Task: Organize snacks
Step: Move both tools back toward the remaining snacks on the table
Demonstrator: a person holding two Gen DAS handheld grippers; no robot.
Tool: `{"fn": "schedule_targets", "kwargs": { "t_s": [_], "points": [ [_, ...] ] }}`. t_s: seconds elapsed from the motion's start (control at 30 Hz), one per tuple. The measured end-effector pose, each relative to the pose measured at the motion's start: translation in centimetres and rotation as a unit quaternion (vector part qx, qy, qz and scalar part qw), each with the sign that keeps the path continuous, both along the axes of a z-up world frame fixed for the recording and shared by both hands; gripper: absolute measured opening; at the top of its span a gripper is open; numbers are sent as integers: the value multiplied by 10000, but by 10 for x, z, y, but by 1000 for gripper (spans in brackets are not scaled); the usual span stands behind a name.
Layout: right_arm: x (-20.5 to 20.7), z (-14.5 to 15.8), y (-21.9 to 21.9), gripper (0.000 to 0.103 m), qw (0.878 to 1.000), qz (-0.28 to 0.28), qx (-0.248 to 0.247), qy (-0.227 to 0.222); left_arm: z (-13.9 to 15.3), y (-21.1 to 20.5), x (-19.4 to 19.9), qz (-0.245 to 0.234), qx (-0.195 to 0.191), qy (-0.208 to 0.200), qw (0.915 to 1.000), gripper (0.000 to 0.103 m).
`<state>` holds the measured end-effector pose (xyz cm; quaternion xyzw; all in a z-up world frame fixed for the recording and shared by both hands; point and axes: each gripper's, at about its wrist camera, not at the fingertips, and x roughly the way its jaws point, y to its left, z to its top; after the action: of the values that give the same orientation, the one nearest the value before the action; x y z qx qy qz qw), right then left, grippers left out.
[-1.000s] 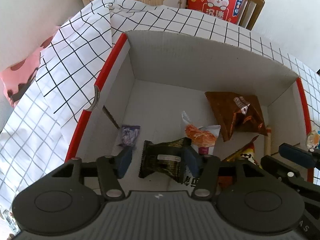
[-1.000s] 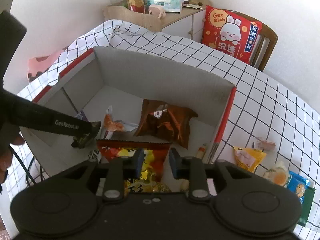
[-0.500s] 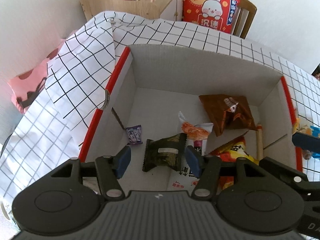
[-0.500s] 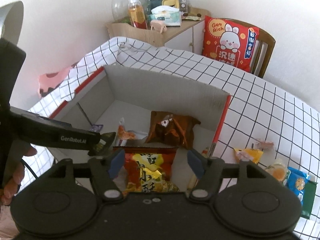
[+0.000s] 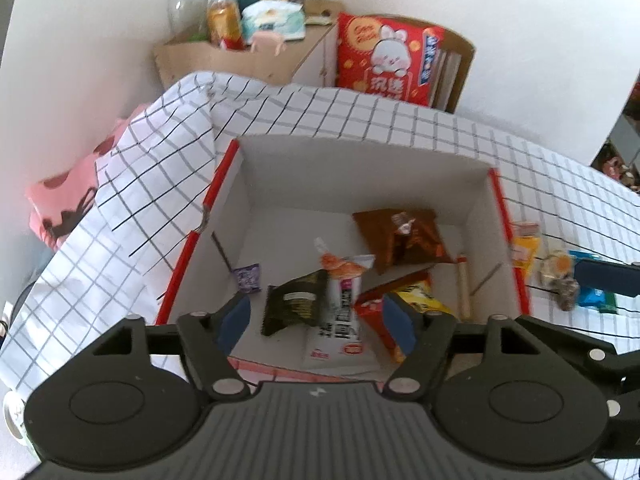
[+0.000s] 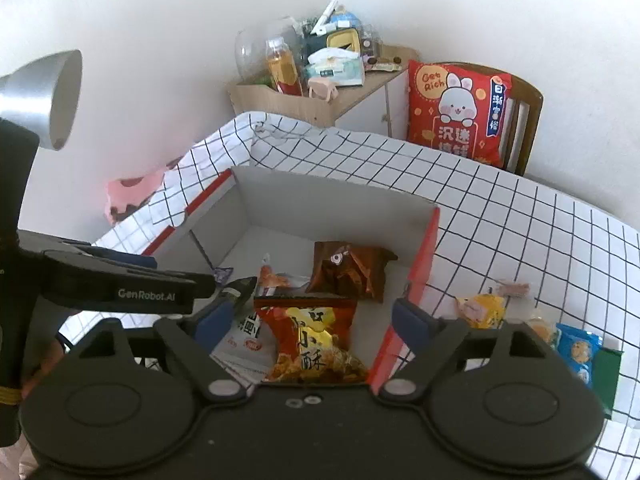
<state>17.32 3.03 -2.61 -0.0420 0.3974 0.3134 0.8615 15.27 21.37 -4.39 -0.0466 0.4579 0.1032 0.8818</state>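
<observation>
A: Why do both tools hang above the box with nothing in them?

B: Judging by the scene, each has no load because the packets it hovers over already lie inside. The left gripper (image 5: 316, 318) has its jaws spread wide and empty, above the near edge of the cardboard box (image 5: 360, 156). The right gripper (image 6: 316, 324) is likewise spread and empty, above the box's near right corner.

A: What lies under them?

B: Under the left one, a black packet (image 5: 294, 306) on the box floor, partly over a white pouch (image 5: 340, 344). Under the right one, a red-and-yellow snack bag (image 6: 312, 340). Farther in sits a brown bag (image 6: 348, 270), and a small purple sweet (image 5: 247, 278) lies near the left wall.

A: And what remains outside?

B: A few loose snacks (image 6: 480, 310) on the checked tablecloth (image 6: 520, 232), right of the box's red-edged wall; a blue packet (image 6: 578, 350) is the rightmost. Those probably go in next.

A: How are the tools posed?

B: Both tilt downward, fingers pointing into the box; the left tool reaches across the left side of the right wrist view.
</observation>
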Motion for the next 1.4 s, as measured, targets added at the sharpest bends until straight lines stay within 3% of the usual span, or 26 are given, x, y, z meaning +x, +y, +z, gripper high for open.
{"fn": "schedule_targets", "kwargs": {
  "t_s": [0.27, 0.7, 0.8, 0.87, 1.13, 1.4],
  "points": [
    [-24, 14, -43, 100, 9997, -130, 220, -58, 14, -37, -20, -466, -61, -222, 9986, 79],
    [-45, 11, -135, 103, 9975, -684, 140, -142, 11, -121, -24, -1249, -363, -326, 9910, 83],
    [-47, 8, -158, 103, 9960, -870, 142, -119, 7, -138, -20, -1350, -400, -336, 9895, 94],
    [-46, 5, -172, 103, 9950, -990, 113, -104, 4, -150, -16, -1385, -443, -344, 9888, 101],
    [-38, -7, -227, 103, 9908, -1341, -81, -180, -11, -198, 4, -1437, -440, -262, 9883, 101],
    [-6, -25, -271, 102, 9858, -1674, -153, -35, -35, -230, 33, -1101, -347, -90, 9933, 101]
  ]
}}
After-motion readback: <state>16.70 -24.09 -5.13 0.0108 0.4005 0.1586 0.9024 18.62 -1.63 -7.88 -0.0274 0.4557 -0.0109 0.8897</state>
